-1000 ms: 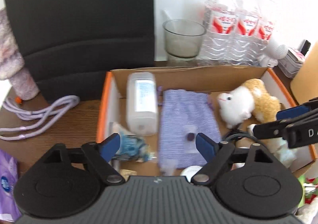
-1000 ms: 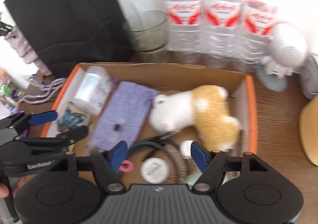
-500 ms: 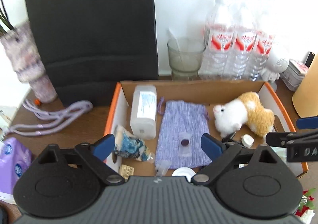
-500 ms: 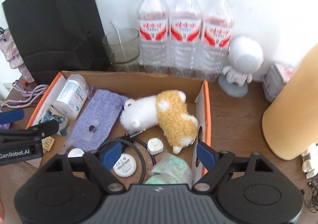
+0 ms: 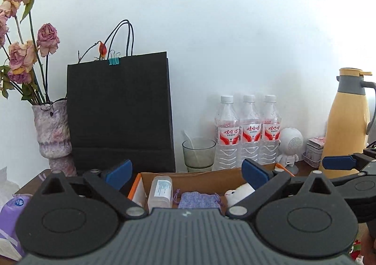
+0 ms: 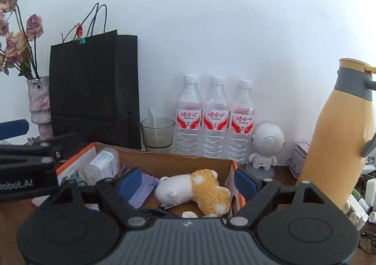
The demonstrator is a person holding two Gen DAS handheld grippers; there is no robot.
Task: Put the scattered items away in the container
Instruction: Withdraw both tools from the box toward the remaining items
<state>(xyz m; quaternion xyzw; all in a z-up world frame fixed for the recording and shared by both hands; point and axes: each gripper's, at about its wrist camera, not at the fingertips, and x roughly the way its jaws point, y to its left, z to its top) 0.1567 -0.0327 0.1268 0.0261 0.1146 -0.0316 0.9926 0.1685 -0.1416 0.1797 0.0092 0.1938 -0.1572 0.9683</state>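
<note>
Both cameras have tipped up and drawn back since a second ago: the box [image 6: 164, 161] that filled the views then now sits low in them, with the wall and the row of things behind it in sight. The left gripper [image 5: 188, 172] has just been opening and its blue pads stand wide apart with nothing between them; the right gripper [image 6: 188, 182] has also been opening and is empty too, its pads spread over the box without touching anything. Inside the box lie a white bottle [image 6: 102, 165] at the left, a purple pouch [image 6: 143, 188] beside it, a plush toy [image 6: 195, 188] in the middle, and a black cable [image 6: 159, 212] near the front edge. Behind the box stand a black bag [image 5: 119, 112], a glass [image 5: 199, 154], three water bottles [image 6: 216, 119], a small white robot figure [image 6: 266, 147] and a yellow flask [image 6: 340, 133]. A vase [image 5: 50, 133] of dried roses stands left of the bag. A purple packet [image 5: 11, 218] lies on the worktop [image 6: 282, 173], outside the box at the far left.
</note>
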